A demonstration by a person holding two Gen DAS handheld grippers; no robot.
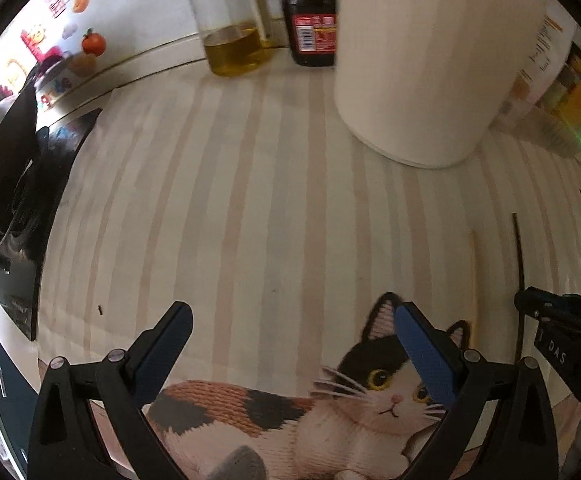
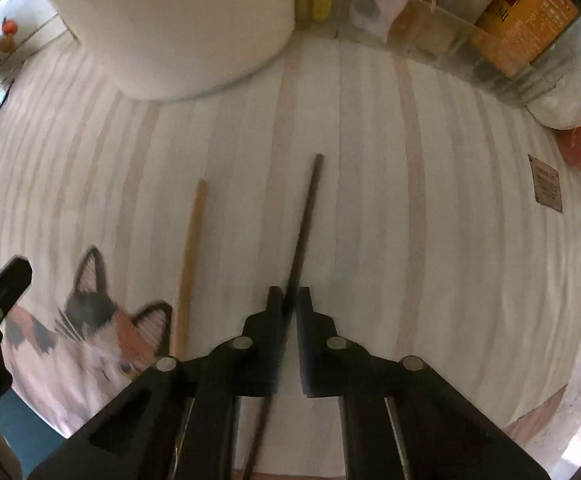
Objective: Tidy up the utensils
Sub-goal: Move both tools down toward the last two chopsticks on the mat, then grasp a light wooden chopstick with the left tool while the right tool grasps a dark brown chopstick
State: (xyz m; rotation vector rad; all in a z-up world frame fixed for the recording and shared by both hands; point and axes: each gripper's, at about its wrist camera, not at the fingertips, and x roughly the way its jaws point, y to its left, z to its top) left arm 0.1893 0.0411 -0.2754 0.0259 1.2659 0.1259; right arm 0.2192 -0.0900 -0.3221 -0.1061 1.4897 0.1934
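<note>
A dark chopstick (image 2: 306,216) and a light wooden chopstick (image 2: 189,264) lie side by side on a striped mat (image 2: 450,200) with a cat picture (image 2: 90,336). My right gripper (image 2: 289,300) points down at the mat, shut on the dark chopstick, which runs between its fingers. The wooden chopstick lies free to its left. In the left wrist view my left gripper (image 1: 292,312) hangs open over the cat picture (image 1: 370,392) with nothing between its fingers. Both chopsticks (image 1: 475,272) (image 1: 520,256) and the right gripper (image 1: 530,300) show at its right.
A tall white container (image 1: 430,72) stands at the back of the mat. Left of it are an oil jug (image 1: 232,40) and a dark sauce bottle (image 1: 310,20). A stove with a pan (image 1: 6,184) is at the left. A clear organizer with packets (image 2: 470,40) lines the back right.
</note>
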